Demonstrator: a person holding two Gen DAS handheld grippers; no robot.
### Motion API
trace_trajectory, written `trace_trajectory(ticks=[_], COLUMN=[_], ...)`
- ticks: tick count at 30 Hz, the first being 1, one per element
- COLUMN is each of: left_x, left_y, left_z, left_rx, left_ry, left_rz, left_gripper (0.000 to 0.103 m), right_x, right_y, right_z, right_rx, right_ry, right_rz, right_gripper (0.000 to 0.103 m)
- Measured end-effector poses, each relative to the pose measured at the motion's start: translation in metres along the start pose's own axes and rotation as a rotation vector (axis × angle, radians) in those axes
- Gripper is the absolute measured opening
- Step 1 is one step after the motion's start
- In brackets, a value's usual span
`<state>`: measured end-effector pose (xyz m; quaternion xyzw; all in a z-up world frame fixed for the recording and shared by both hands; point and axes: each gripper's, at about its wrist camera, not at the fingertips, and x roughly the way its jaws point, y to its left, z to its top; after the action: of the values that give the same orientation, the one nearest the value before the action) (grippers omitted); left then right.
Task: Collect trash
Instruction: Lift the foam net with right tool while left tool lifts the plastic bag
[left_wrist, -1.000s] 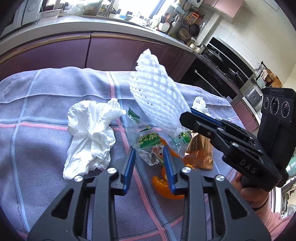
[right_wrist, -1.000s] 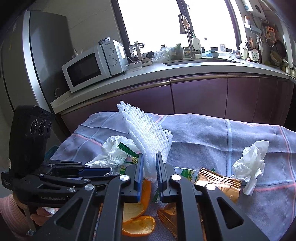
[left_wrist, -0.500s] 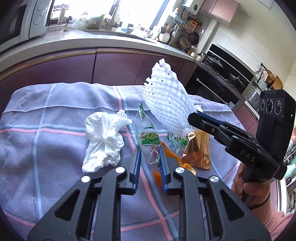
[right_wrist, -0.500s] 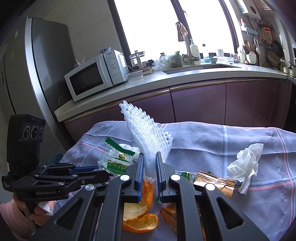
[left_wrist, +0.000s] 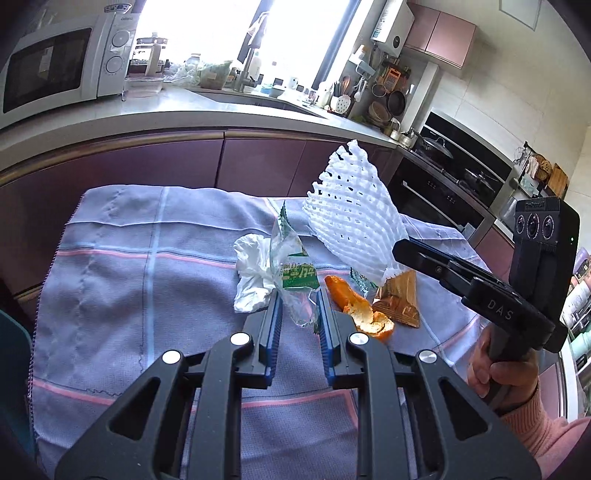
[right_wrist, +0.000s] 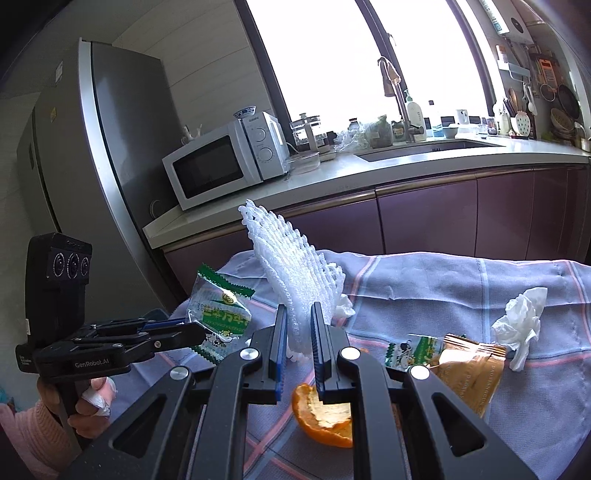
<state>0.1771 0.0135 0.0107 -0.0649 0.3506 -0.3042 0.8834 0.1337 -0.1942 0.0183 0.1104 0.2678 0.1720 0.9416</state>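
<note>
A clear green-printed wrapper is pinched in the left gripper, raised above the checked cloth. White foam netting is clamped upright in the right gripper. Orange peel lies near on the cloth.

A clear, green-printed snack wrapper and a white foam fruit net hang lifted above the desk. On its checked cloth lie orange peel, a gold wrapper, a small green wrapper and crumpled tissues.
</note>
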Motion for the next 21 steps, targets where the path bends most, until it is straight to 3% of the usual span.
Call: trace_trajectory(ticks=[21], left_x=[-0.086], left_y=[0.039], left_z=[-0.043], left_rx=[-0.054], left_ry=[-0.053], left_rz=[0.110], left_gripper=[0.019], right_x=[0.016], right_y=[0.062], right_z=[-0.025], right_rx=[-0.011], right_ry=[0.059], right_rz=[0.129], right_gripper=[0.011])
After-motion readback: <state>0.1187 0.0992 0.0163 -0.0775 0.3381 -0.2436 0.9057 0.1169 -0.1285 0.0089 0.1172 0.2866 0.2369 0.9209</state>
